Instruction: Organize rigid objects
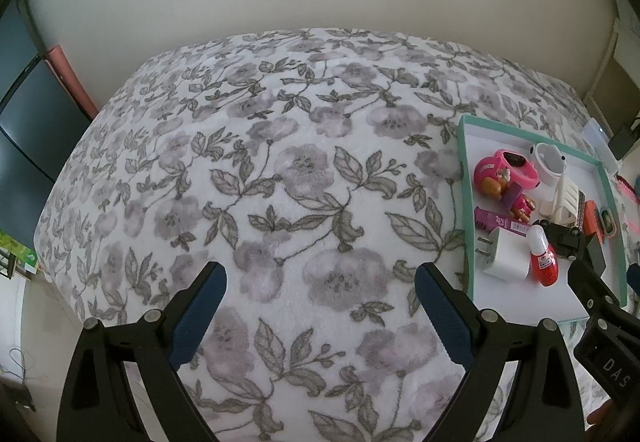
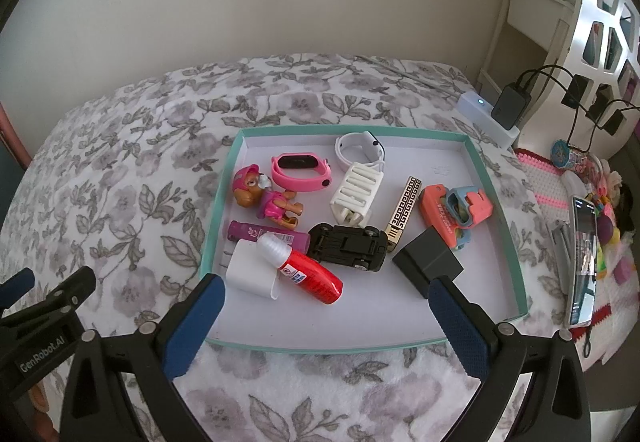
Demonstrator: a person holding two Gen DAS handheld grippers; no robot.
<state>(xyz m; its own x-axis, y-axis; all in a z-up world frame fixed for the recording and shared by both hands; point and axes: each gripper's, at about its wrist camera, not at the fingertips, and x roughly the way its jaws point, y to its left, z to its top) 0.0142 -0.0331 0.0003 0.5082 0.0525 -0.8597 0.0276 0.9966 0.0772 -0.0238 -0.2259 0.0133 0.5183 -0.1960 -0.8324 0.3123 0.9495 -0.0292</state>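
A shallow teal-rimmed tray (image 2: 500, 198) lies on a floral blanket (image 1: 280, 162). In it are a red bottle with a white cap (image 2: 312, 274), a white charger (image 2: 250, 270), a black toy car (image 2: 348, 246), a black box (image 2: 428, 262), a pup figure (image 2: 264, 198), a pink watch (image 2: 300, 170), a white watch (image 2: 358, 146), a white clip (image 2: 356, 190), a purple tube (image 2: 268, 232) and an orange toy (image 2: 452, 210). My right gripper (image 2: 326, 318) is open and empty over the tray's near edge. My left gripper (image 1: 320, 310) is open and empty over bare blanket, left of the tray (image 1: 464, 202).
A white power strip (image 2: 488, 114) with a black plug sits beyond the tray's far right corner. A phone (image 2: 584, 258) and small toys lie on a pink mat to the right. A white shelf (image 2: 592, 10) stands at the back right.
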